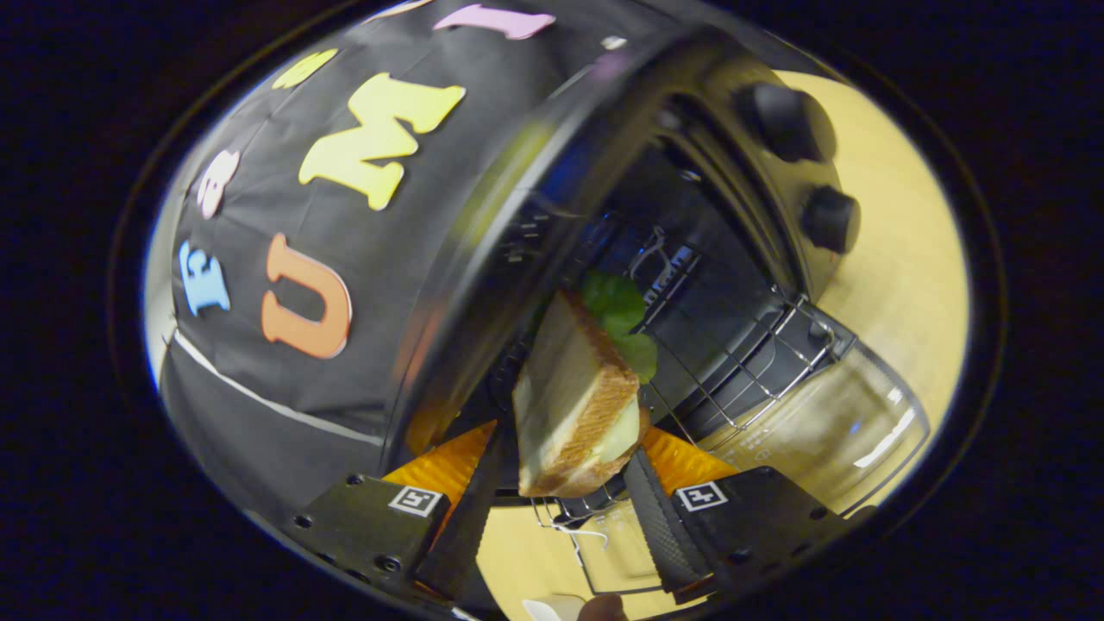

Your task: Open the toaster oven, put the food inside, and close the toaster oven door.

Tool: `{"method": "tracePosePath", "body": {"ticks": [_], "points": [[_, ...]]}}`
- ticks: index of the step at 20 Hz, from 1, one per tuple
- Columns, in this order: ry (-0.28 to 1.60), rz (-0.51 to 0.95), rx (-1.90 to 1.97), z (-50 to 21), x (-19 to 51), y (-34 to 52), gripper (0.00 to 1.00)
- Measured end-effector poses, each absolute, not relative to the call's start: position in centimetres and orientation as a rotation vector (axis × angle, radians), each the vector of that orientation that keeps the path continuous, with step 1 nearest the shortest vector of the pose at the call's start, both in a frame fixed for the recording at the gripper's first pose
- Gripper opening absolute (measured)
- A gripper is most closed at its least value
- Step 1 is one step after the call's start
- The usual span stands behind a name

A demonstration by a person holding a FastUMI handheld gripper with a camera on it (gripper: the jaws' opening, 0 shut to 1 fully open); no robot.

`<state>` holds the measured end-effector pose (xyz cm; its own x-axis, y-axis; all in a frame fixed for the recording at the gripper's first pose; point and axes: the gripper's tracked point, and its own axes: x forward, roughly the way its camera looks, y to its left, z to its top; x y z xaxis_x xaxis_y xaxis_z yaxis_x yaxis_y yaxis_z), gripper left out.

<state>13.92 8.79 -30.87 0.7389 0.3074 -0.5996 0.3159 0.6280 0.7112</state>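
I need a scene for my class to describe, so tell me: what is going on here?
A person's hand-held gripper is shut on a sandwich, with both fingers pressing its sides. Green leaf pokes out of the far end. The view is rolled sideways. The toaster oven is open, its glass door folded down over the wooden table, and the wire rack is pulled partway out. The sandwich sits at the oven's mouth, over the rack's front edge, not yet released.

Shiny oven, matt cloth

Toaster oven [517, 216] shell is glossy metal, wire rack [759, 362] bare steel, door [828, 423] clear glass; table [897, 259] smooth pale wood.
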Motion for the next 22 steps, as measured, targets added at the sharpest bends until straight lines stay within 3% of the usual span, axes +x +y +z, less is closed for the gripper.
{"method": "tracePosePath", "body": {"ticks": [3,8,22], "points": [[0.857,0.009,0.756,-30.8,12.6,9.5,0.95],[0.927,0.040,0.617,-29.9,10.4,10.2,0.96],[0.867,0.142,0.328,-21.2,-0.8,10.0,0.99]]}}
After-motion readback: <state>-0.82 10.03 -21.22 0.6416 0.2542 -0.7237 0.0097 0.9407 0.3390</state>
